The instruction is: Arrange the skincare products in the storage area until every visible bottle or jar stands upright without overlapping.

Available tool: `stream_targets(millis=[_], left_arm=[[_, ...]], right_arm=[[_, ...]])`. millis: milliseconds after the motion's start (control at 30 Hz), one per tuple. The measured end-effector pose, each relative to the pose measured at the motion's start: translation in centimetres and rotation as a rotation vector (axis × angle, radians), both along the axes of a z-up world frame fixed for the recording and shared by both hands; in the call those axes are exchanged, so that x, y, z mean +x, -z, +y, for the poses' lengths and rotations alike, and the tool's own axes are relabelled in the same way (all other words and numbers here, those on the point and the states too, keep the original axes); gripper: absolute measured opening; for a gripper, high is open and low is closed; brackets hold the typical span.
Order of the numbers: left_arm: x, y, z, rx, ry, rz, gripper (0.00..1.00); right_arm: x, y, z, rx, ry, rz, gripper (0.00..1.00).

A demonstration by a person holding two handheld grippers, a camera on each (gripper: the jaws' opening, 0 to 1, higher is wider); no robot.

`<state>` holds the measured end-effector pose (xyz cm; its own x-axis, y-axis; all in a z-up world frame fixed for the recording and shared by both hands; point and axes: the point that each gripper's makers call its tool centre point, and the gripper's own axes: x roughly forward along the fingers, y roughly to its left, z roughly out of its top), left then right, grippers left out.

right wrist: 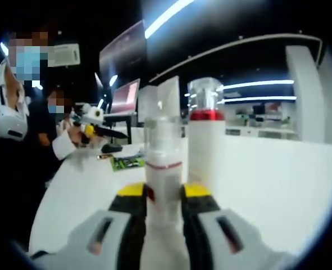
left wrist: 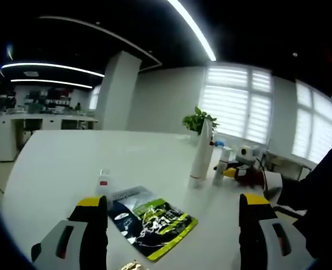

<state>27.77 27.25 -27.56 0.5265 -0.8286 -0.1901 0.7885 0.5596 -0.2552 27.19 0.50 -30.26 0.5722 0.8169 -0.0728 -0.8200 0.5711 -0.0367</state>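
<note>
White tabletop [left wrist: 59, 163] is stretching out through a bright office with blinds and ceiling light strips, and on it the skincare things are spreading apart: in the right gripper view, the right gripper [right wrist: 164, 194] is clamping a slim clear-capped bottle [right wrist: 162, 169] between its yellow-tipped jaws, gripping it at the body below a red band and keeping it vertical, probably so it can be set down standing; just beyond it a taller white bottle with a red collar and clear cap [right wrist: 206, 140] is standing upright, near enough that the held one will need a spot beside it rather than against it. Farther off in that view a green packet [right wrist: 126, 162] is lying flat, and a person in dark clothes is standing at the table's edge. In the left gripper view, the left gripper [left wrist: 174, 216] is hovering with jaws spread wide and nothing between them, pointing over a dark and green sachet [left wrist: 151, 222] lying flat; a small clear bottle with a red label [left wrist: 103, 183] is standing just past it, and a tall white bottle [left wrist: 202, 152] is standing upright farther on, near a potted plant [left wrist: 198, 119]
</note>
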Motion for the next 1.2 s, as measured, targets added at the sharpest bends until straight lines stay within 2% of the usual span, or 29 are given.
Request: stream_targets(millis=[700, 1000, 1200], left_arm=[[-0.6, 0.1, -1.1, -0.001, 0.043, 0.005, 0.99], [-0.5, 0.6, -0.7, 0.006, 0.036, 0.015, 0.99], [-0.5, 0.5, -0.5, 0.000, 0.028, 0.017, 0.99]], right_arm=[[0.3, 0.3, -0.4, -0.037, 0.014, -0.013, 0.23], [0.3, -0.4, -0.4, -0.030, 0.025, -0.055, 0.30], [0.0, -1.5, -0.3, 0.009, 0.016, -0.095, 0.37]])
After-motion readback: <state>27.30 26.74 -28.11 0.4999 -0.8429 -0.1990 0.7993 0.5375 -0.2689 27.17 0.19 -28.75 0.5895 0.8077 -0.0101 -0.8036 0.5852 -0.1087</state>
